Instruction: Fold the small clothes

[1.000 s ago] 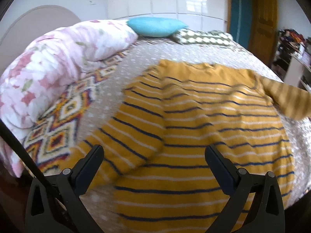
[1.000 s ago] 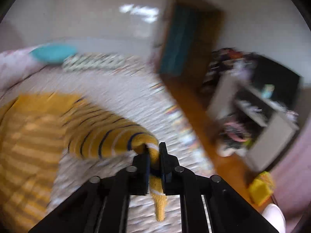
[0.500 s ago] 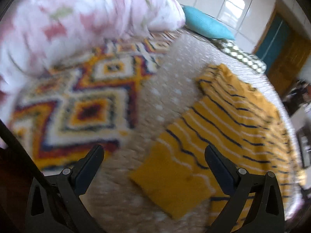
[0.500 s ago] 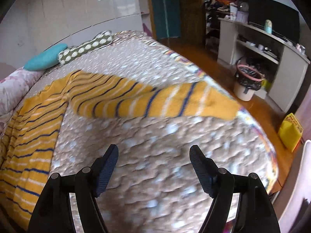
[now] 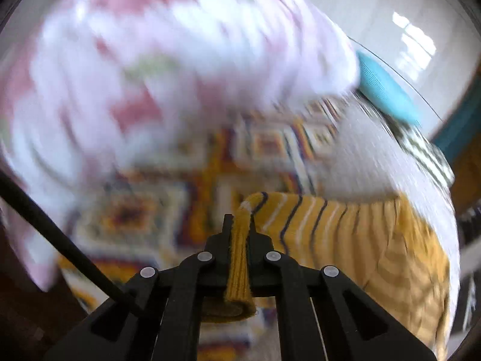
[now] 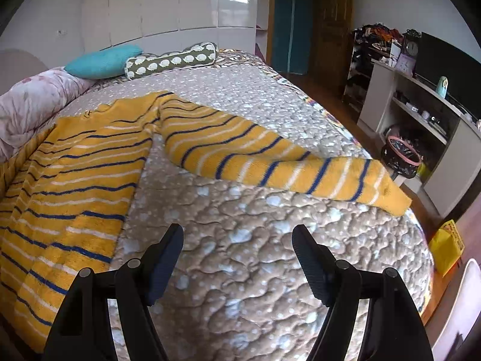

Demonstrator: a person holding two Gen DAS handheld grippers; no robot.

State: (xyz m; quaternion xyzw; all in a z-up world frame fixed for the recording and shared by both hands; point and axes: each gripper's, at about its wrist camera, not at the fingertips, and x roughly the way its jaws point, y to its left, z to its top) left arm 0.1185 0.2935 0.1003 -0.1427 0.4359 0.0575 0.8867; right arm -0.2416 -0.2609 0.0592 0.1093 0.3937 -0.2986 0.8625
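A yellow sweater with navy and white stripes (image 6: 75,162) lies flat on the bed. Its right sleeve (image 6: 270,162) stretches out to the right, cuff near the bed's edge. My right gripper (image 6: 237,240) is open and empty above the bedspread, in front of that sleeve. In the left wrist view my left gripper (image 5: 239,225) is shut on the cuff of the left sleeve (image 5: 315,219), which runs off to the right toward the sweater's body. The view is blurred.
The bed has a beige quilted bedspread (image 6: 255,255). A pink floral duvet (image 5: 150,60) and a patterned blanket (image 5: 168,204) lie at the left. A teal pillow (image 6: 102,60) and a green patterned pillow (image 6: 171,60) sit at the head. Shelves (image 6: 421,114) and a bin (image 6: 402,156) stand right.
My right gripper let go of the right sleeve, which now lies flat, and drew back open. My left gripper swung left and closed on the left sleeve cuff.
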